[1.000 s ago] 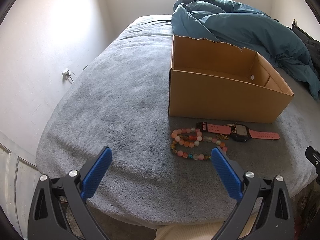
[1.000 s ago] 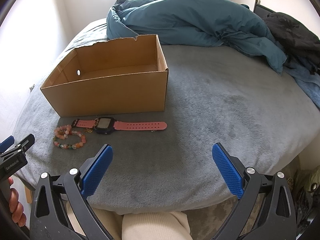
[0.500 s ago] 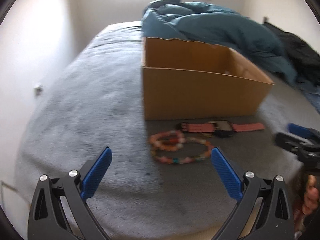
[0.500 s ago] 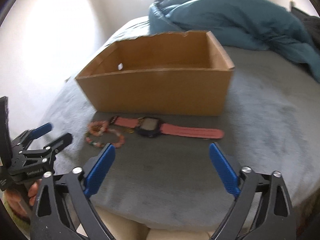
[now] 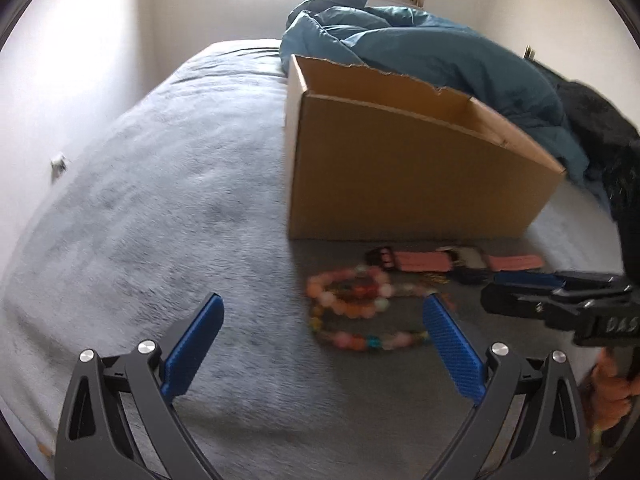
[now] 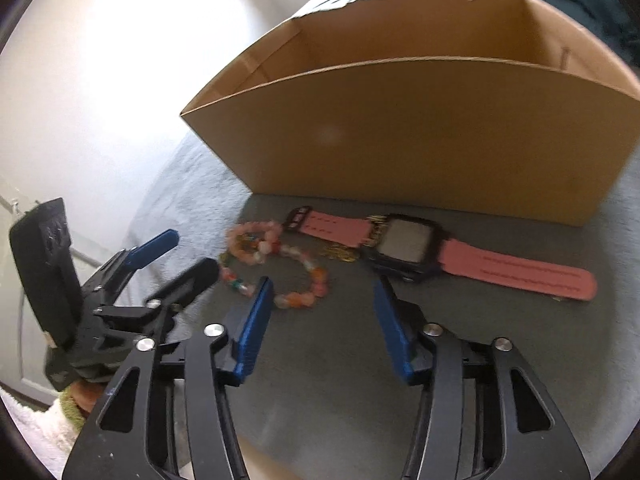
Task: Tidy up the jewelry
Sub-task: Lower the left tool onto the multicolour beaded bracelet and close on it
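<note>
A: Anything in the box (image 6: 420, 132) yet?
B: None that I can see; the bracelet (image 6: 276, 264) and watch (image 6: 408, 246) lie on the bed (image 5: 160, 216) just before it
A: Grippers?
B: Left gripper (image 5: 322, 330) gapes wide, empty. Right gripper (image 6: 322, 300) is closing, nothing between its jaws. All the sorting is left
</note>
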A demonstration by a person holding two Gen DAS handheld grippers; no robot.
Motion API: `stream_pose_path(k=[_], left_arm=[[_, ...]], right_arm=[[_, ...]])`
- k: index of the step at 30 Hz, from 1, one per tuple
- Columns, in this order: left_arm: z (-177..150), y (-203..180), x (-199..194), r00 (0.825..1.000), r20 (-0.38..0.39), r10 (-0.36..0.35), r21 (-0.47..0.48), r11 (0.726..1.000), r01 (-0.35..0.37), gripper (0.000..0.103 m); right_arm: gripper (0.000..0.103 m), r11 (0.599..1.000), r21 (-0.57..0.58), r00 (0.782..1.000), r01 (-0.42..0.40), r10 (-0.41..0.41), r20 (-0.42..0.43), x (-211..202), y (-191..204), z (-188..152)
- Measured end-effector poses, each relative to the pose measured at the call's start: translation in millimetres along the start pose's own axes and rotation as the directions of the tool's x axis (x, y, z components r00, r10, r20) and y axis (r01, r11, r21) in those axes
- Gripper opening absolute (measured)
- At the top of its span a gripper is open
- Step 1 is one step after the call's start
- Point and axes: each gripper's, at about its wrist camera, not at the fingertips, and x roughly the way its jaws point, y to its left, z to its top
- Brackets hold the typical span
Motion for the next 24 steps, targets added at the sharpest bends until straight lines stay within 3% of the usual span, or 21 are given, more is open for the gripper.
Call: stream_pose_path(k=[3, 7, 11, 16, 21, 24], left_arm=[[-4, 0, 6, 1.0, -0.015, 0.016, 0.046, 0.999, -0.015, 0.091], [-8, -1, 19, 0.998, -0.069, 0.012, 0.1, 0.995, -0.005, 0.068], [-7, 0, 20, 0.997, -0.082, -0.008, 0.114, 0.993, 0.018, 0.053], [-4, -4, 24, 0.992, -0.116, -0.056, 0.123, 0.99, 0.07, 0.034], [3, -7, 39, 0.987, -0.147, -0.062, 0.108, 0.991, 0.078, 0.023], [8, -4, 41, 0.984, -0.165, -0.063, 0.075, 0.994, 0.076, 0.012]], right_arm=[[0.044, 1.0, -0.004, 1.0, -0.006, 0.006, -0.025, 11, 3, 3], [0.036, 1.0, 0.002, 0.998, 0.008, -0.008, -0.069, 29, 5, 6], [0.031, 0.999, -0.015, 0.996, 0.041, -0.042, -0.075, 33, 8, 5], [0.022, 0.997, -0.012, 0.993, 0.074, -0.075, -0.088, 34, 8, 5], [0.01, 0.996, 0.005, 0.99, 0.094, -0.093, -0.107, 42, 7, 6], [0.008, 0.995, 0.012, 0.989, 0.097, -0.095, -0.114, 35, 10, 7]])
